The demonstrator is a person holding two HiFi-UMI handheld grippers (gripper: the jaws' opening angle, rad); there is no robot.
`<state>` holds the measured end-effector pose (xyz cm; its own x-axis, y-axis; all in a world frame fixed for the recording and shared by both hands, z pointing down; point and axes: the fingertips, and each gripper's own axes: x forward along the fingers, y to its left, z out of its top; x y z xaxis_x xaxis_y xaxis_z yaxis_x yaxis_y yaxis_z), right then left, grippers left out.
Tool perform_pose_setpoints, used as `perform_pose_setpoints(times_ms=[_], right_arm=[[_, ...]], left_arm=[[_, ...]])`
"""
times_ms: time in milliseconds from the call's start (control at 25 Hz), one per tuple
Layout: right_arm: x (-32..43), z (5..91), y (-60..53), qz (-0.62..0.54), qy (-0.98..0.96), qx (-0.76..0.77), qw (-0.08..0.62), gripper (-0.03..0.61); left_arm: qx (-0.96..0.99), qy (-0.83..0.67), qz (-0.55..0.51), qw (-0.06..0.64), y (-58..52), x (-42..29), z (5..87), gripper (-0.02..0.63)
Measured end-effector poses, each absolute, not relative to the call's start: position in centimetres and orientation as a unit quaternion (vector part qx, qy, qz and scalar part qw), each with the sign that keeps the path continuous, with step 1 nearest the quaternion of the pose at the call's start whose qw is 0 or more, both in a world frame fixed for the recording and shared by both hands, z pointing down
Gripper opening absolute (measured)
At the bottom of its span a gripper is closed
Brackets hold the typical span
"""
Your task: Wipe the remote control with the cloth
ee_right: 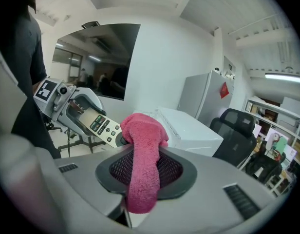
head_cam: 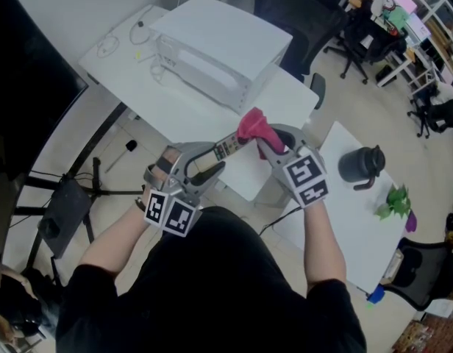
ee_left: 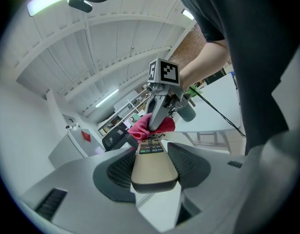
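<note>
My left gripper (head_cam: 212,169) is shut on the lower end of a beige remote control (head_cam: 220,153), held in the air above the white table (head_cam: 175,105). In the left gripper view the remote (ee_left: 153,162) lies clamped between the two pads, buttons up. The right gripper (head_cam: 269,147) is shut on a pink cloth (head_cam: 256,129), and the bunched cloth presses on the remote's far end. The right gripper view shows the cloth (ee_right: 142,165) pinched between the pads, its tip covering the end of the remote (ee_right: 99,126). The left gripper (ee_right: 67,106) shows there at the left.
A white box-shaped appliance (head_cam: 215,50) stands on the table behind the grippers, with cables (head_cam: 112,43) at its left. To the right, a second white table (head_cam: 359,234) carries a dark jug (head_cam: 361,165) and a small green plant (head_cam: 394,201). Office chairs (head_cam: 293,13) stand beyond.
</note>
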<state>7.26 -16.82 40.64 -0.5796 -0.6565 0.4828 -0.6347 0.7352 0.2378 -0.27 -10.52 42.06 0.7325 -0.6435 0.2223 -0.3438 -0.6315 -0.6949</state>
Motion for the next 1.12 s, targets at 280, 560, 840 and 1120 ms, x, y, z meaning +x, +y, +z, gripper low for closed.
perform_pose_setpoints(times_ms=[280,560,840,1120], right_arm=[[7.6,36.9,-16.1,-0.025,-0.902,0.394,0.175,0.101],[6.0,34.5,-13.7,0.074,-0.917,0.389,-0.046,0.101],[0.0,38.1,-11.6,0.137,-0.932,0.334,-0.038,0.101],[-0.8,38.1,-12.4,0.115,-0.935,0.336,-0.013,0.101]], left_arm=[[-0.930,0.321,-0.125,0.129,-12.6,-1.3,40.9,0.210],[-0.871,0.270,0.217,-0.348,-17.0,-4.5,38.3,0.209],[-0.760,0.191,0.390,-0.483,-18.3,-5.8,36.4,0.209],[-0.766,0.158,0.369,-0.502,-16.3,-4.4,37.0,0.210]])
